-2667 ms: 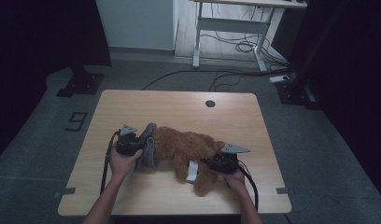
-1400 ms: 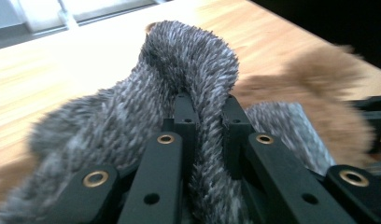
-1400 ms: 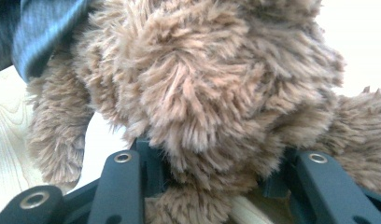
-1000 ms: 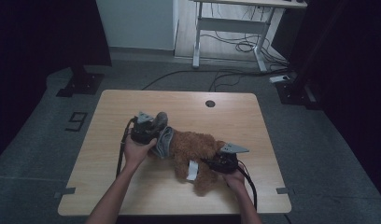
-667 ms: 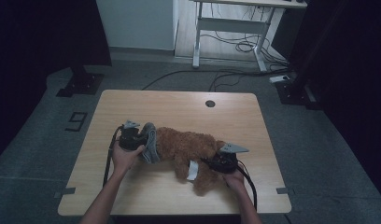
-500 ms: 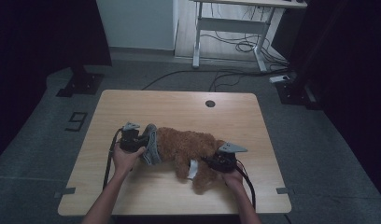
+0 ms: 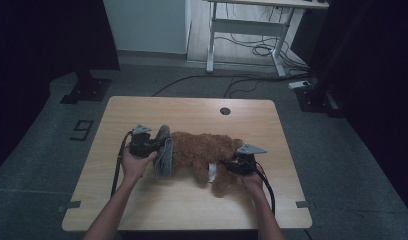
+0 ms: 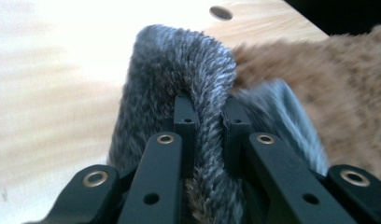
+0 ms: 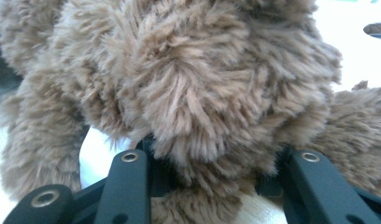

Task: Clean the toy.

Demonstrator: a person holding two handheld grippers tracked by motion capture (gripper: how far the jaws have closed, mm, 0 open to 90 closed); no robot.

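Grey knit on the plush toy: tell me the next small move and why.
Probably draw the grey knit further along the toy. The left claw pinches a fold of it at the toy's end, while the right claw grips brown fur, steadying the toy.

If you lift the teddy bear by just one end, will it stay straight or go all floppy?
Probably floppy: the teddy bear looks soft and stuffed, and its fur bulges between the right gripper jaws. It likely won't roll, since it lies sprawled flat. The grey knitted cloth pinched by the left gripper also folds limply.
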